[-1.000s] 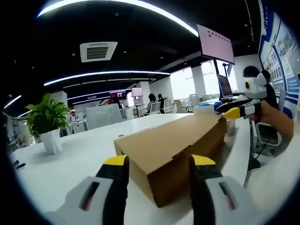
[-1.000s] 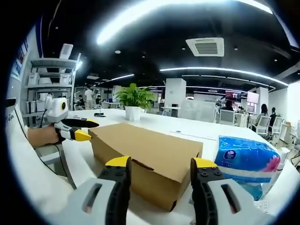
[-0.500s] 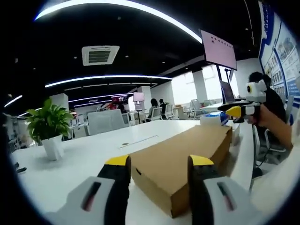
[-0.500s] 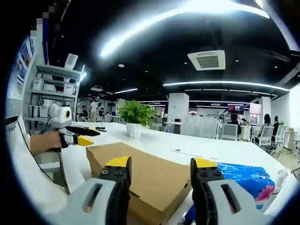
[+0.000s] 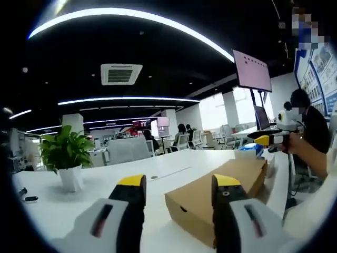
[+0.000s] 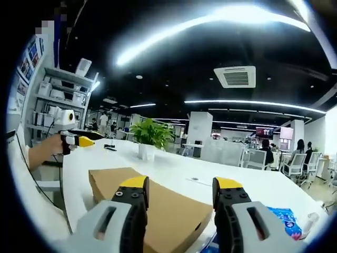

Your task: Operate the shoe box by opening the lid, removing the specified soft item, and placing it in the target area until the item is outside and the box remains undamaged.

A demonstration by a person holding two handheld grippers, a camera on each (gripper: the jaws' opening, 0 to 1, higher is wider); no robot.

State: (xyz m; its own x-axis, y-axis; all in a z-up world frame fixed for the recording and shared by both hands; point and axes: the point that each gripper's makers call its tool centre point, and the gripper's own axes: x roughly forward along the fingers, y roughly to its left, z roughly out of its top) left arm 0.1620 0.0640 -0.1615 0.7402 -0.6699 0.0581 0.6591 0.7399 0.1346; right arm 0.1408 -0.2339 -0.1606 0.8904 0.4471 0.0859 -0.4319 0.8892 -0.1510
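Hovering released, both grippers point(image 5: 174, 184) point(image 6: 179, 185) sit low in frame above the closed box point(image 5: 210, 197); next, lifting its lid needs a grip.

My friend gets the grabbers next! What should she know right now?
Left gripper: jaws open, holding nothing, raised above one end of the shoe box.
Right gripper: jaws open, holding nothing, raised over the other end of the box.
The box lies flat on the white table with its lid shut. A blue soft pack lies on the table beside the box.
Done: nothing yet.
Left: open the lid gently, take out the soft item, set it in the target area.
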